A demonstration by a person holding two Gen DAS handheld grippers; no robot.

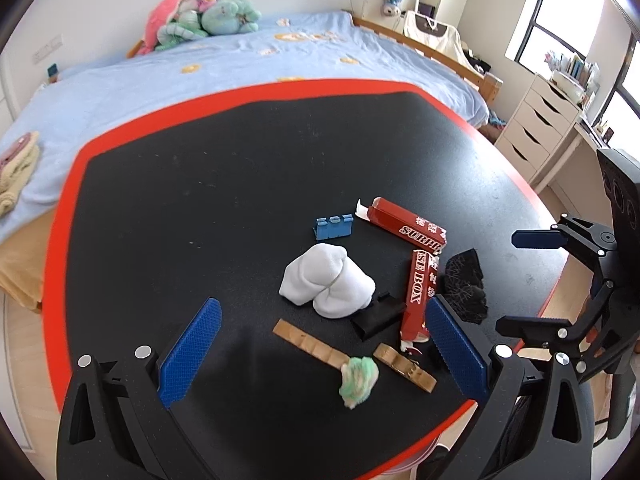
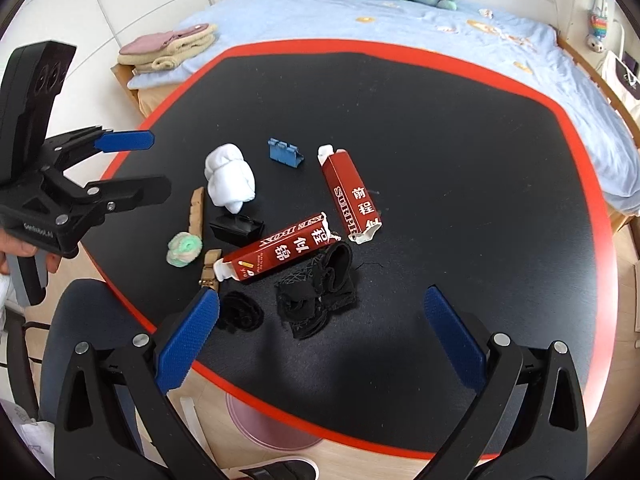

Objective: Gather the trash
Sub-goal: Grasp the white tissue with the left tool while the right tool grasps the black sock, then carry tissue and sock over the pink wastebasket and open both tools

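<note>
Trash lies on a black table with a red rim (image 1: pixel 120 136). Two torn halves of a red box (image 1: pixel 404 226) (image 1: pixel 418 296), a white sock ball (image 1: pixel 328 280), a blue clip (image 1: pixel 334 226), a small black box (image 1: pixel 378 316), a wooden strip (image 1: pixel 308 342), a green-white wad (image 1: pixel 358 378), a tan buckle strap (image 1: pixel 406 366) and black fabric (image 1: pixel 464 284). My left gripper (image 1: pixel 324 344) is open above the near items. My right gripper (image 2: pixel 320 336) is open over the black fabric (image 2: pixel 320 300); the red halves (image 2: pixel 350 196) (image 2: pixel 280 252) lie beyond.
A bed with a blue cover (image 1: pixel 240 64) and plush toys (image 1: pixel 200 20) stands behind the table. White drawers (image 1: pixel 536 128) are at the right. A chair seat (image 2: pixel 84 320) sits at the table's near edge. Folded towels (image 2: pixel 168 48) lie on the bed.
</note>
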